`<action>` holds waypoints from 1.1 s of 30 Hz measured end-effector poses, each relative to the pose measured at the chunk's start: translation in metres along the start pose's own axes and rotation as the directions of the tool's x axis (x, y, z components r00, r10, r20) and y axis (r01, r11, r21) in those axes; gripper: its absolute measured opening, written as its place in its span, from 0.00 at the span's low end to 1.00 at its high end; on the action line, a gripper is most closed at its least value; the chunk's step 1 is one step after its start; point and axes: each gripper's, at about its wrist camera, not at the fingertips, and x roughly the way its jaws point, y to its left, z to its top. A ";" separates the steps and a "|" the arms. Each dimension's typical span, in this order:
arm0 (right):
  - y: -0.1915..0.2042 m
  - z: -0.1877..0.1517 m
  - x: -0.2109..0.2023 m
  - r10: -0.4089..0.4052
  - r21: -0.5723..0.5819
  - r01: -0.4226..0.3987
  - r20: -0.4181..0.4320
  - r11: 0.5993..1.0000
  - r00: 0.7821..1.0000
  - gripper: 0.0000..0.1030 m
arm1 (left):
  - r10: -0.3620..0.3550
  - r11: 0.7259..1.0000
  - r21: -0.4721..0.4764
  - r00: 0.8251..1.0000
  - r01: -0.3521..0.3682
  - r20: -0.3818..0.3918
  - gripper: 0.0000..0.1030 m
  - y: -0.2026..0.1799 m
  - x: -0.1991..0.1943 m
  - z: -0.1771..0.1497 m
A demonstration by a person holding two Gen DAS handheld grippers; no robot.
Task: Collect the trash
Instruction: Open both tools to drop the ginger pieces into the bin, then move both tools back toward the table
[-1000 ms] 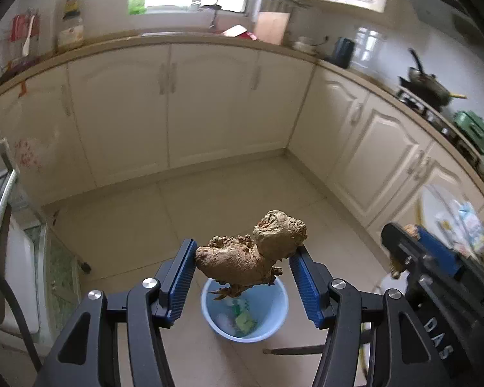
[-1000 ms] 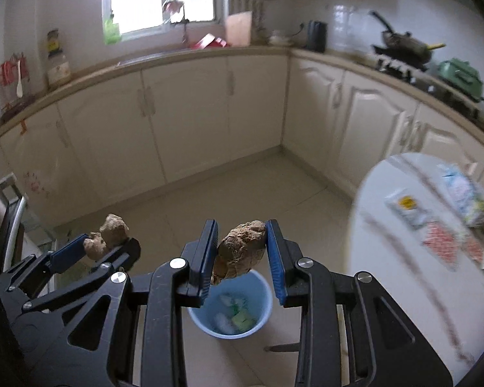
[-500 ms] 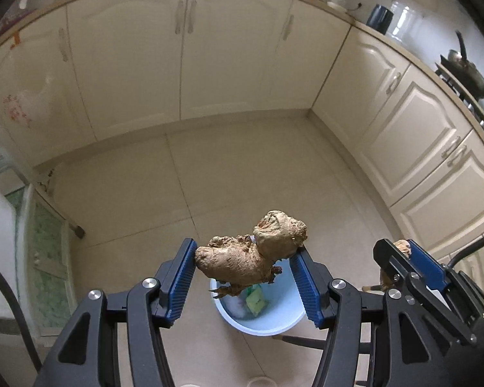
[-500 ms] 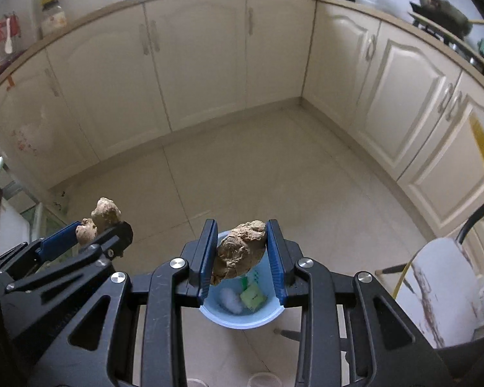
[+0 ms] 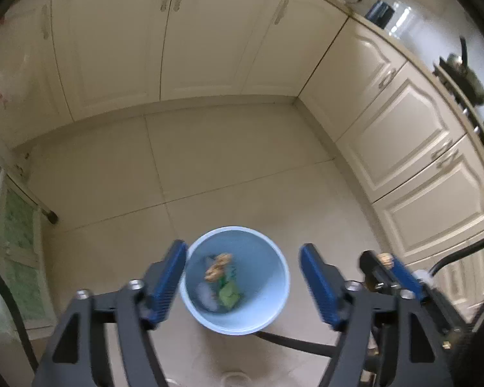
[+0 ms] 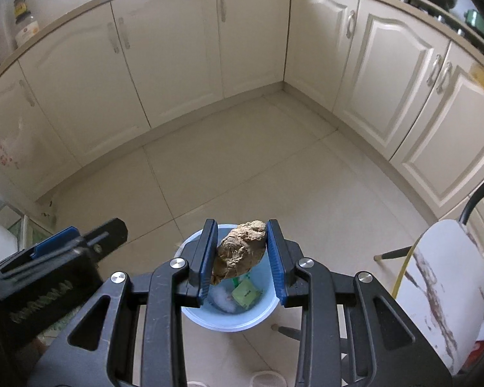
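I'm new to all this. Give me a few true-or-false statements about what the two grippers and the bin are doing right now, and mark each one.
1. The left gripper is open and holds nothing. True.
2. The right gripper is empty. False: it is shut on a brown ginger root.
3. The blue bin stands on the floor below both grippers. True.
4. The bin is empty. False: a ginger piece, a green packet and other scraps lie in it.
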 end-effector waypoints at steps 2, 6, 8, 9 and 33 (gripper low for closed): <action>0.000 0.000 0.004 0.029 -0.002 -0.029 -0.012 1.000 1.000 0.29 | 0.004 1.000 -0.004 1.000 -0.004 0.012 0.76 0.005 -0.004 0.001; 0.002 0.001 0.003 0.066 0.004 -0.066 -0.011 0.998 0.998 0.36 | 0.038 0.999 0.002 0.999 -0.038 0.030 0.76 0.002 -0.006 0.007; 0.003 0.001 -0.004 0.061 0.002 -0.061 0.011 0.998 0.998 0.49 | 0.042 0.999 0.004 0.998 -0.042 0.038 0.76 -0.003 -0.011 0.003; 0.003 0.002 -0.006 0.052 0.002 -0.052 0.017 0.999 0.999 0.51 | 0.045 0.999 0.004 0.998 -0.045 0.052 0.76 -0.005 -0.014 0.007; -0.031 -0.054 -0.296 -0.006 0.108 -0.023 0.260 0.994 0.965 0.67 | 0.003 0.981 0.163 0.846 -0.107 0.534 0.89 -0.131 -0.291 -0.148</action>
